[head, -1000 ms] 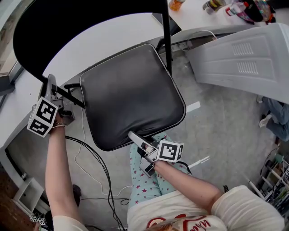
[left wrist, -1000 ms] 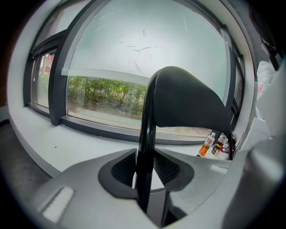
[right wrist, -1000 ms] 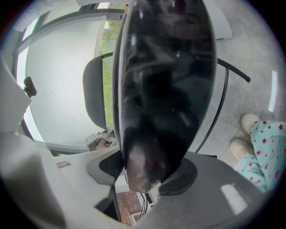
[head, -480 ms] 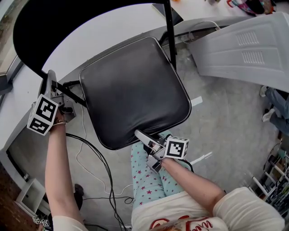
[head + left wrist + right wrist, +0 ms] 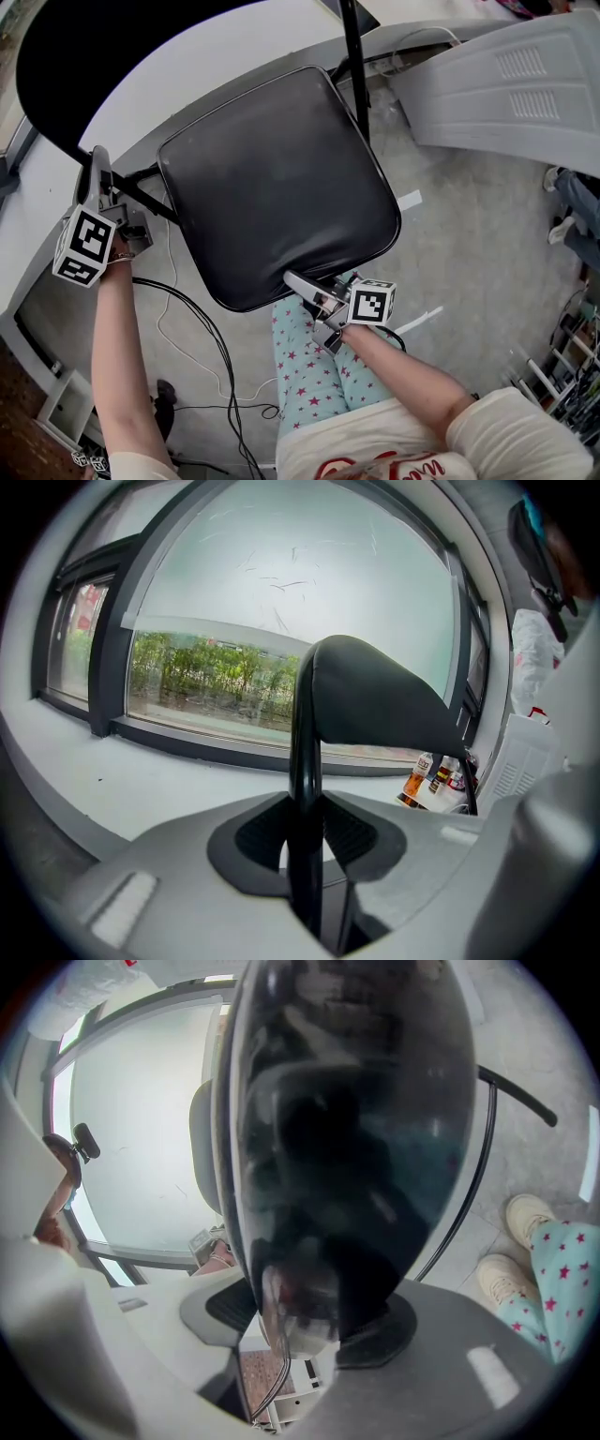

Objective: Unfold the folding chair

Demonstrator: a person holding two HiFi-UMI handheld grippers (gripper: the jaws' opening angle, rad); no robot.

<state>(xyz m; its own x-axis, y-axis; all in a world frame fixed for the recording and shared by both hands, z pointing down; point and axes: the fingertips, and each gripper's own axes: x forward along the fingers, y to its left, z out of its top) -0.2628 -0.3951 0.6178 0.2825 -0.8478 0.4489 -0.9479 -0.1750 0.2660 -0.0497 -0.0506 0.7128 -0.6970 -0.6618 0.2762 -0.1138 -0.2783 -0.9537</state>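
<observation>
The black folding chair stands open under me, its padded seat [image 5: 272, 183] nearly flat and its backrest [image 5: 112, 56] at the upper left. My left gripper [image 5: 98, 178] is shut on the chair's black frame tube [image 5: 305, 789], which runs up between the jaws to the backrest [image 5: 375, 705]. My right gripper [image 5: 305, 286] is shut on the seat's front edge [image 5: 347, 1176], which fills the right gripper view.
A white table [image 5: 216, 66] lies behind the chair, bottles [image 5: 427, 780] on it. A grey plastic panel [image 5: 506, 84] lies at the right. Cables [image 5: 202, 328] trail over the floor at the left. The person's star-print legs [image 5: 314, 375] stand by the seat front.
The seat has swung further down and forward toward flat. My right gripper moved right and slightly down with the seat edge. The left gripper stayed on the frame tube.
</observation>
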